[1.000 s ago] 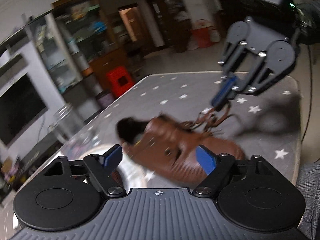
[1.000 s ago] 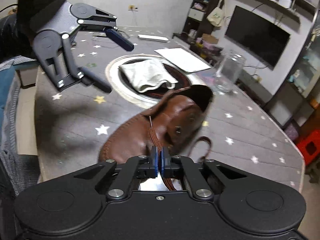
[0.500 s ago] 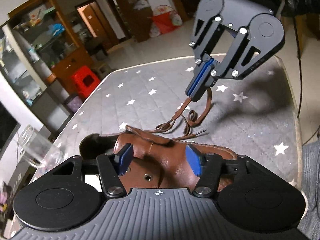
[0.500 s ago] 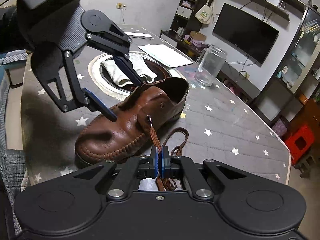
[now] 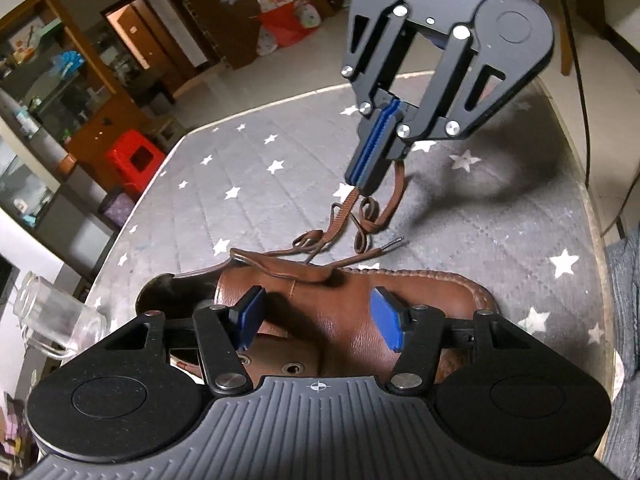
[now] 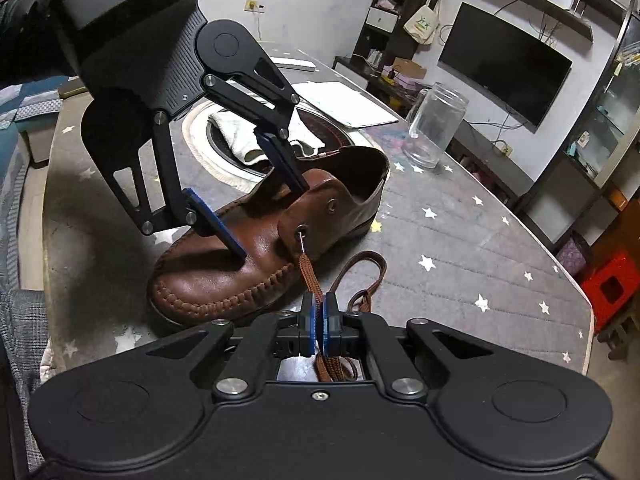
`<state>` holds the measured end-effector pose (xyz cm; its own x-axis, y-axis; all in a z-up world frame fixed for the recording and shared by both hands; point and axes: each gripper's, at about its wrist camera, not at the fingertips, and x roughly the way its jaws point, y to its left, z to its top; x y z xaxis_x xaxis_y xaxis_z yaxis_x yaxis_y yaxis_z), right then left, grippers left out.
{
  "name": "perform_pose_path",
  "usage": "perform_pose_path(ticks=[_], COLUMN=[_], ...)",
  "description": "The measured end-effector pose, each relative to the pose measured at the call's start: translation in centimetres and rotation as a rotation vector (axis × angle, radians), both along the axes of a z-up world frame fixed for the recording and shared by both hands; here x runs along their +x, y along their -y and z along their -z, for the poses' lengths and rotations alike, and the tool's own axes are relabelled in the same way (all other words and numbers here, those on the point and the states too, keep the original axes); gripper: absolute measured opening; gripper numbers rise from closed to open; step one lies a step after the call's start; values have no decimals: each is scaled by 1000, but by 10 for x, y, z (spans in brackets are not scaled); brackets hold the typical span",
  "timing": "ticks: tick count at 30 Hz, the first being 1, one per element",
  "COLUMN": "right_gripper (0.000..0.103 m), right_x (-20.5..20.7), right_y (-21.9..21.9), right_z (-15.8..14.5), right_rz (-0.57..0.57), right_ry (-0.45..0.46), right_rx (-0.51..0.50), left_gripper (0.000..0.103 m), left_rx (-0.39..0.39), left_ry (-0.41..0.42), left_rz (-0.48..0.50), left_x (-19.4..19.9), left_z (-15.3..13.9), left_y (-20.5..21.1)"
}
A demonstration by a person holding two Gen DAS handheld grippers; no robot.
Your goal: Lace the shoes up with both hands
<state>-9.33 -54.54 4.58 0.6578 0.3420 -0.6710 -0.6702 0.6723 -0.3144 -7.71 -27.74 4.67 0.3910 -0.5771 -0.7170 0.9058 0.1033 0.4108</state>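
Two grippers work one brown shoe (image 6: 256, 256) lying at the table's (image 6: 460, 240) centre: the left gripper (image 6: 264, 220) spread over its vamp, the right gripper (image 6: 319, 328) at six o'clock pinching the lace (image 6: 310, 276).

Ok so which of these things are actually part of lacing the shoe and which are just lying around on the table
In use:
brown shoe
brown lace, clamped in the right gripper
left gripper, jaws open over the shoe

Lying about:
glass jar
white cloth
papers
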Motion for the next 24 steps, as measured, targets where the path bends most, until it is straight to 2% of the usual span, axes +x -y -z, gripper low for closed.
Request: perform_pose_path(ticks=[5, 8, 10, 12, 18, 24], right_gripper=[3, 3, 3, 3, 3, 3], right_x=[3, 6, 7, 9, 13, 16], right_y=[-2, -3, -3, -4, -6, -4], right_z=[1, 1, 1, 0, 1, 2], right_rz=[-15, -16, -14, -16, -28, -18], right_ry=[-1, 2, 4, 6, 15, 19], right_rx=[0, 4, 8, 17, 35, 47], left_gripper=[59, 52, 33, 26, 25, 17], left_rx=[28, 33, 41, 48, 70, 60], left_ry=[-30, -23, -5, 7, 34, 31], left_rz=[26, 43, 66, 83, 137, 178], left_x=[8, 11, 11, 12, 15, 17], left_z=[-3, -9, -11, -12, -13, -10], left_y=[0, -2, 0, 1, 2, 5])
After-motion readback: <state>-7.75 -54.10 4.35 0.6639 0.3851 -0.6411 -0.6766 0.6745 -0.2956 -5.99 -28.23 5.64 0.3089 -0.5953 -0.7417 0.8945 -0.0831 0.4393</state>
